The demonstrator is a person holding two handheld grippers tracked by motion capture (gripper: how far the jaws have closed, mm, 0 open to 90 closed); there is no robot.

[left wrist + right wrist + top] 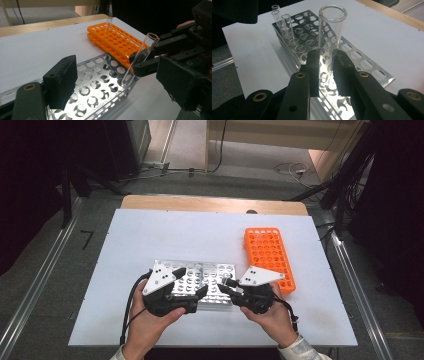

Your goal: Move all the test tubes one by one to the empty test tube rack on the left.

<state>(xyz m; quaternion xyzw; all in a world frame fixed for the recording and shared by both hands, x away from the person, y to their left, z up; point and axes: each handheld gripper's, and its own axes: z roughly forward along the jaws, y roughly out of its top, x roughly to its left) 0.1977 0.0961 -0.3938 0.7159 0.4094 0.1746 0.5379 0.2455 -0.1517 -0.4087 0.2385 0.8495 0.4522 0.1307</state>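
The right claw is clamped on a clear glass test tube, gripping it low on its body so the open mouth stands well above the pads. In the left gripper view the same tube leans at a tilt, its rounded bottom touching or just above a hole at the near corner of the metal rack. The left claw hangs over the rack's left part with its jaws apart and nothing between them.

The step in hand looks like seating the tube into the metal rack, which sits on the white surface just beside the orange rack. One tube stands in the orange rack, and a few tubes already stand at the far end of the metal rack.

To do this well, the tube should probably be brought upright before it goes down: at its present lean the bottom would likely catch on the lower plate rather than pass through both layers of holes. A slow, straight descent seems wise, with the grip held until the bottom rests. The free left claw could steady the rack if it slides. Releasing too soon risks the glass tipping against the rack's edge.
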